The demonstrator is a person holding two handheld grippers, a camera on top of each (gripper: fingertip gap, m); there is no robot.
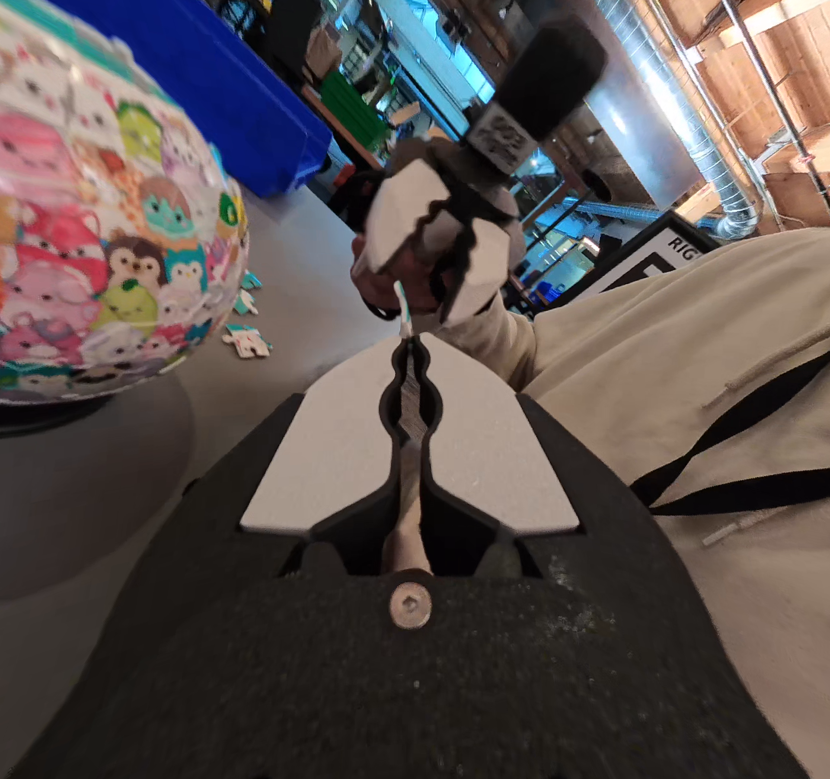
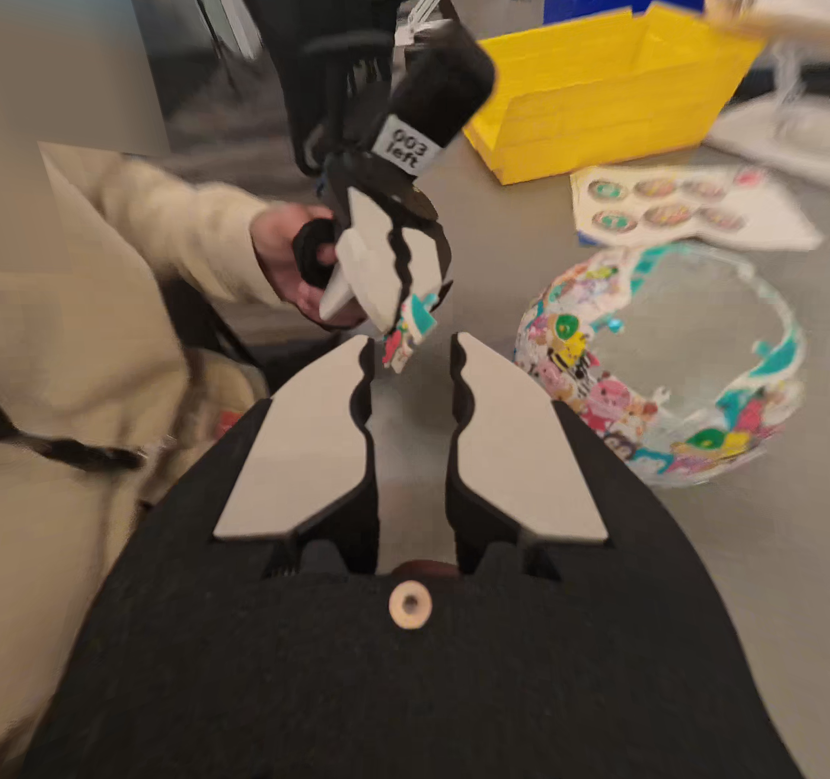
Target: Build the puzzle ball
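The puzzle ball [image 1: 90,240] is a half-built shell printed with colourful cartoon animals, standing on the grey table to my left. In the right wrist view it [image 2: 651,375] shows as an open bowl with a ragged rim. My left gripper [image 1: 411,346] is shut on a puzzle piece [image 1: 403,308], seen edge-on at its tips. The right wrist view shows the same left gripper [image 2: 395,312] holding that teal, white and pink piece [image 2: 415,321] in the air. My right gripper [image 2: 412,344] is open and empty, its tips on either side of the piece's lower end. It also shows in the left wrist view [image 1: 431,263].
Several loose pieces [image 1: 247,339] lie on the table [image 1: 292,240] beside the ball. A blue bin [image 1: 179,61] stands behind it. A yellow bin [image 2: 606,92] and a printed sheet with round pictures [image 2: 673,209] lie at the back. A person's beige sleeve [image 2: 157,227] is at the left.
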